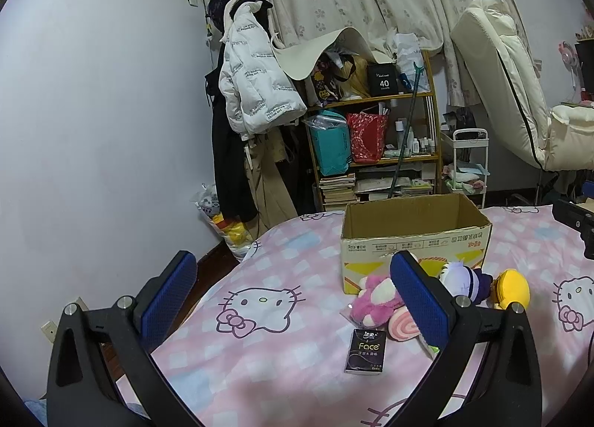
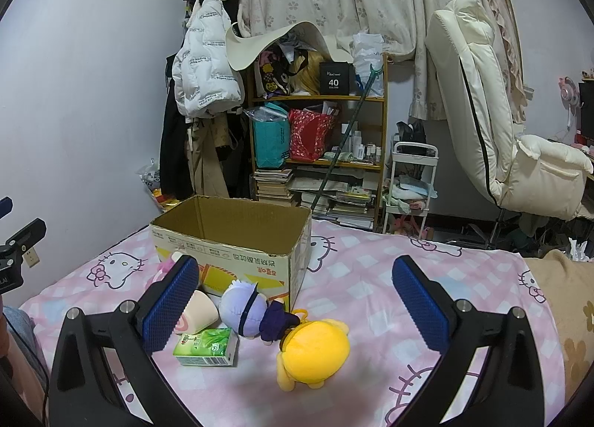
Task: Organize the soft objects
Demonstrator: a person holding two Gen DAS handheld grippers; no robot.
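yellow plush, pink plush, pink checked sheet.

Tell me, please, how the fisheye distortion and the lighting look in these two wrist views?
Left wrist view: dark corner vignette, wall and bed edge bow outward, focus sharp on the cardboard box. Right wrist view: same curvature, even indoor light, a soft shadow under the yellow plush, no glare; both open grippers look enlarged at the bottom.

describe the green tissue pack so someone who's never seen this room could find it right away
Start at the open cardboard box standing on the pink Hello Kitty bedsheet. A small heap of plush toys lies in front of it, and the green tissue pack lies flat at the near edge of that heap, beside the lilac-haired doll. It is the only boxy, printed green item there; the other pack is black.
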